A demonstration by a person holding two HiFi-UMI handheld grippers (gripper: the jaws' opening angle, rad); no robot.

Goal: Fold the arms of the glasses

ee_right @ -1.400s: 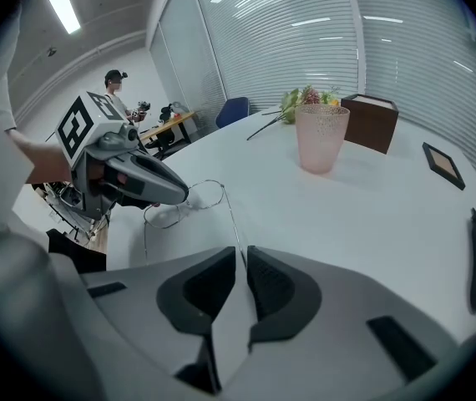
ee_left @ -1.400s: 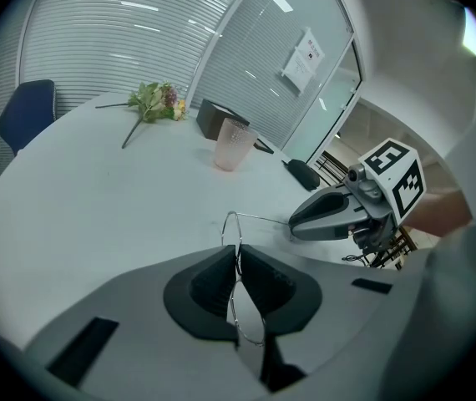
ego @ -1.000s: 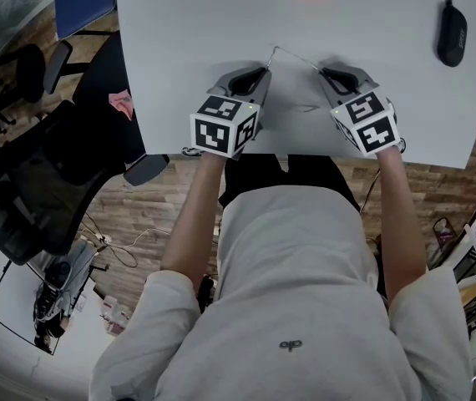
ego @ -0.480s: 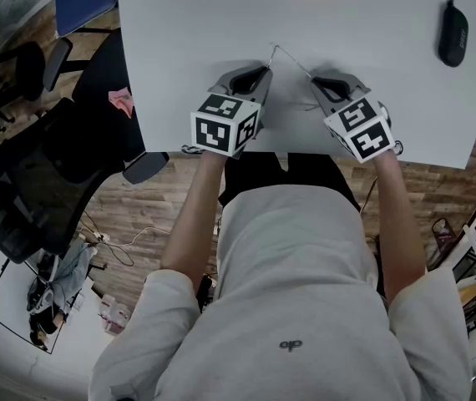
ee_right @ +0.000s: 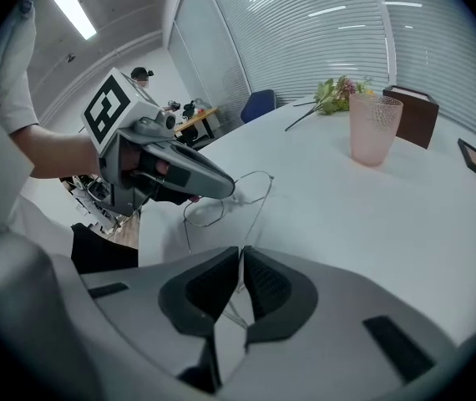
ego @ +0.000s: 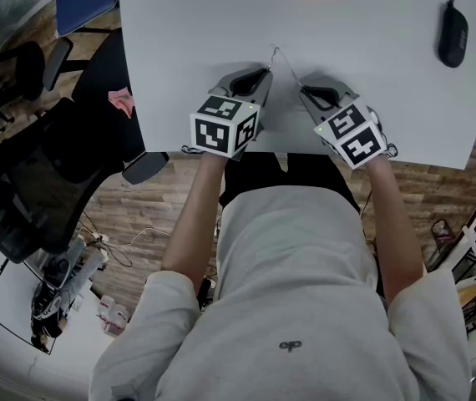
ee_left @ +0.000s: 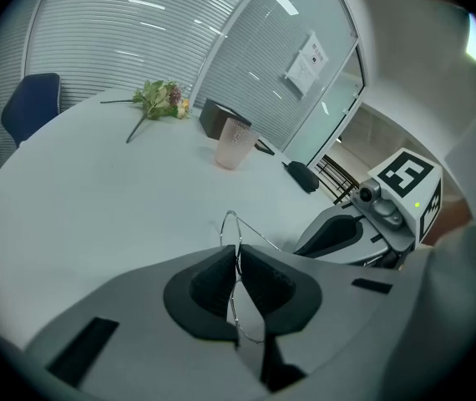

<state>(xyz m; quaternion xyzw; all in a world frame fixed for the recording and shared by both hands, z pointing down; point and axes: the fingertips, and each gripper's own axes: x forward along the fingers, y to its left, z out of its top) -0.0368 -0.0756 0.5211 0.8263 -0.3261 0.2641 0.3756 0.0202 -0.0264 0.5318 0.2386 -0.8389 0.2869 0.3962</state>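
inward swing of the right gripper (ego: 305, 90) across the table (ego: 179, 40) over the last second, from well out at the right to near the left gripper (ego: 263, 72). no shift of the left gripper in that time. with that swing, one thin wire arm of the glasses (ego: 286, 67) brought round from splayed wide to a steep slant toward the frame. judged as the first fold well under way but not finished, the arm not yet flat against the lenses.

left fingers (ee_left: 209, 286) all but together, pinched on the wire rim of the frame, with lens loops showing above and below the pinch. glasses between the two grippers, over the near part of the table; resting or lifted, not clear.

right fingers (ee_right: 209, 286) nearly closed too, with the wire arm between them. just been easing apart a little, yet seemingly in touch with the wire on both sides. probably a lighter hold, for letting the arm pivot at its hinge. risk, as a guess: thin wire slipping free, or bending under a hard squeeze.
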